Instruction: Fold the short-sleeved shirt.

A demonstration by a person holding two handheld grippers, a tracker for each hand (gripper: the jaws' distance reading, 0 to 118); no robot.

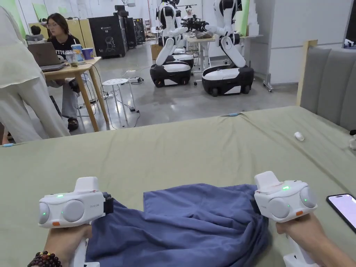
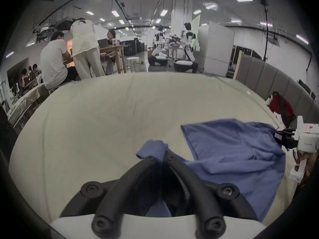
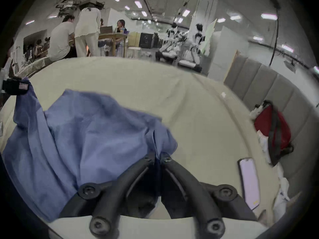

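Blue cloth, the short-sleeved shirt, lies crumpled on the pale green sheet of the bed, close to the near edge, between the two grippers. The left gripper has its jaws closed together on a bunched fold of the shirt at its left side, and this fold is lifted a little above the sheet. The right gripper has its jaws closed too, pinching the fabric at the right edge of the shirt. A phone with a lit screen lies on the sheet just to the right of the right gripper.
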